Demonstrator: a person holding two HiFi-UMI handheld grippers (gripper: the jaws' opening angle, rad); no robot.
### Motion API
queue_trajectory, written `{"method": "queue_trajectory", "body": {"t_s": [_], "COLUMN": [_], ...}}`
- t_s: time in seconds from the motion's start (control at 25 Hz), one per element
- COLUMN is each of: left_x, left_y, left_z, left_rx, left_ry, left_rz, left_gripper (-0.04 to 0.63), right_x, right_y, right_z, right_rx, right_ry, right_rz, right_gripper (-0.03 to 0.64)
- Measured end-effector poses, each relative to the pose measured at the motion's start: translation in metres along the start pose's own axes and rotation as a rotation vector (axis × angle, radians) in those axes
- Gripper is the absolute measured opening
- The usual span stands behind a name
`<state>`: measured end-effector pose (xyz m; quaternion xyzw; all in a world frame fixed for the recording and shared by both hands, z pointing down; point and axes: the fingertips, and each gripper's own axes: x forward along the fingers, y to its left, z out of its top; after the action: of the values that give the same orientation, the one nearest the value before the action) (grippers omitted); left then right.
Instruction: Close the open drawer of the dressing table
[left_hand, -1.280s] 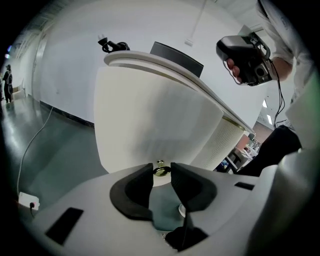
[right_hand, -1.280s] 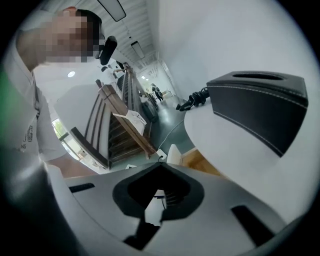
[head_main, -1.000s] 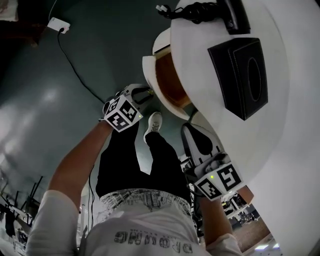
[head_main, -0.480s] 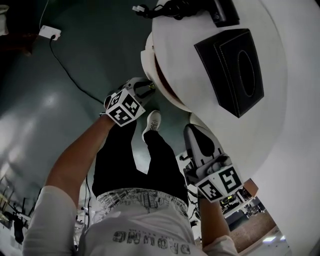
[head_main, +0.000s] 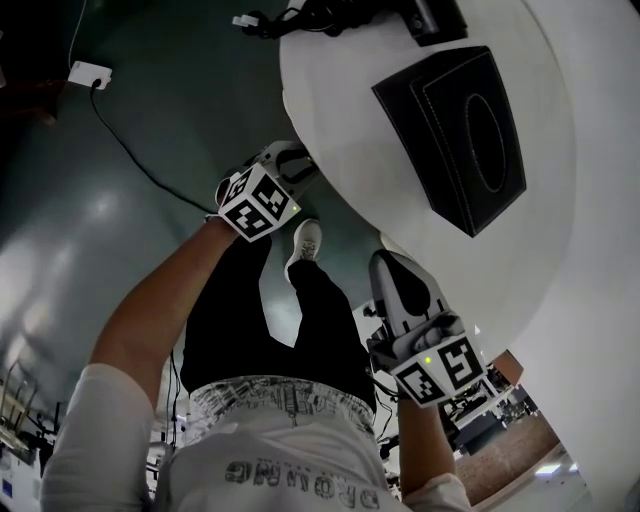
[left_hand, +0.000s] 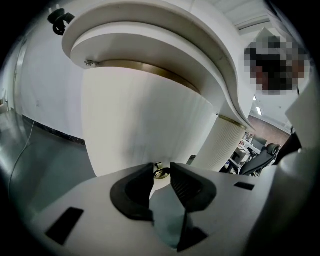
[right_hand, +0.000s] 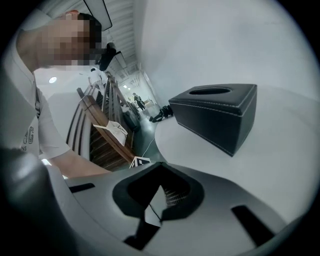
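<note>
The dressing table's round white top (head_main: 360, 150) fills the upper right of the head view, and the drawer sits out of sight beneath it. In the left gripper view the curved white drawer front (left_hand: 140, 120) stands under the top's rim. My left gripper (left_hand: 161, 170) is shut on the drawer's small brass knob (left_hand: 160, 173); in the head view the left gripper (head_main: 296, 162) is tight against the table's edge. My right gripper (head_main: 398, 283) hovers at the table's near edge, and the right gripper (right_hand: 161, 194) is shut with nothing in it.
A black leather tissue box (head_main: 455, 130) lies on the table top, also the tissue box (right_hand: 217, 115) ahead of the right gripper. A black device with a cable (head_main: 425, 15) sits at the far edge. A power strip (head_main: 84, 73) and its cord lie on the dark floor. My shoe (head_main: 305, 243) stands below the table.
The drawer has slid in under the table top: its wooden inside showed a second ago and is hidden now. My left gripper moved in toward the table with the knob. The right gripper barely shifted.
</note>
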<state>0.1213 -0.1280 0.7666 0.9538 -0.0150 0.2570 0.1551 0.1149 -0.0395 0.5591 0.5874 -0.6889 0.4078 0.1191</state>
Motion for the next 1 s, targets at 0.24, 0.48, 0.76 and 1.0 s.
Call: {"method": "queue_trajectory", "body": {"t_s": [0.24,0.48,0.76,1.0], "left_x": [0.014,0.023,0.031,0.033], "left_y": [0.005,0.008,0.011,0.011], "left_z": [0.012,0.019,0.025,0.026], "left_rx": [0.018,0.034,0.035,0.037], "left_ry": [-0.015,-0.016,-0.022,-0.03], "left_rz": [-0.008,-0.028,-0.031,-0.041], "left_gripper": [0.12,0.12,0.12,0.121], "right_x": [-0.003,-0.007,-0.012,-0.01], "right_y": [-0.01,-0.013,-0.021,-0.021], "right_z": [0.001,0.001,0.001,0.002], "right_rx": [0.016,0.036,0.057,0.054], "right_ry": [-0.012,-0.021,-0.04,-0.061], "right_rz": [-0.029,-0.057,-0.087,-0.091], "right_gripper": [0.009,0.009,0.009,0.009]}}
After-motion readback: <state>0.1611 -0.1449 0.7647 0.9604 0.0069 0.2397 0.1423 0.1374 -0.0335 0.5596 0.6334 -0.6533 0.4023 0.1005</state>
